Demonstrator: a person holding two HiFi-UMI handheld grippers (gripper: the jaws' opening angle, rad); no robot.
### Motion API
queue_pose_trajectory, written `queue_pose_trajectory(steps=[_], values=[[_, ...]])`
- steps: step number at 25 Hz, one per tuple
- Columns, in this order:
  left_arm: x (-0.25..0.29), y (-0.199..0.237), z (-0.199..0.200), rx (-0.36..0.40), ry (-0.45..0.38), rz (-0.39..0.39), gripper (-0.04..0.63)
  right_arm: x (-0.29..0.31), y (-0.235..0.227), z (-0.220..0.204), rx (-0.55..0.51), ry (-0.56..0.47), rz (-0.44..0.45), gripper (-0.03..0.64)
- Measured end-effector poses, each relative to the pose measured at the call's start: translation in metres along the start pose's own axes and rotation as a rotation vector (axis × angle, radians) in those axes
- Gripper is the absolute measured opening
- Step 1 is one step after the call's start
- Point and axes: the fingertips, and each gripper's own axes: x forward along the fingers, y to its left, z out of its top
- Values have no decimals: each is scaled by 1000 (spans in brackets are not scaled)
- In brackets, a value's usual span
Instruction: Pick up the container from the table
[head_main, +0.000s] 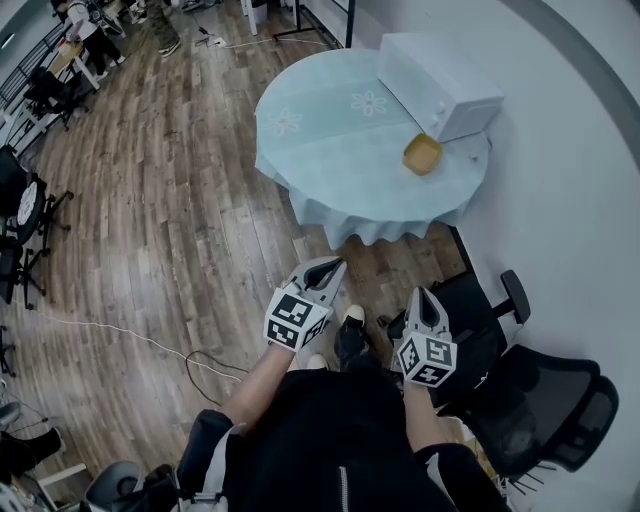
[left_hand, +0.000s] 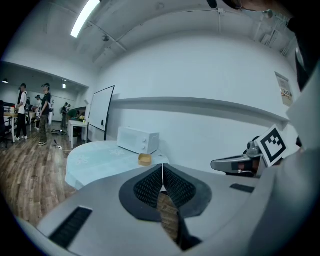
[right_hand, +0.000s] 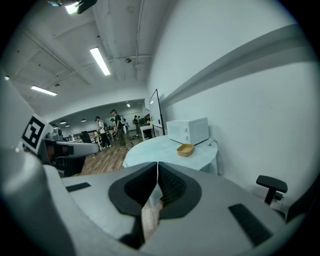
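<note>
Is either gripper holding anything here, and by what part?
Nothing: the left gripper and right gripper are shut and empty; the container sits on the table.

Table legs hidden under cloth; container contents too small to tell; distant people indistinct.

My right hand-held gripper: jaws pressed together, nothing between them. Ahead: round table under pale blue cloth; on it, yellow container just beside white microwave, by the wall. Left edge: my left hand-held gripper with marker cube. Lower right: black chair armrest
</note>
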Motion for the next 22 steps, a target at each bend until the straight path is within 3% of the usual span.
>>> queue_pose_trajectory(steps=[22], values=[[126, 41, 53, 3, 22, 23, 17, 116, -71, 64, 27, -2, 24, 25]])
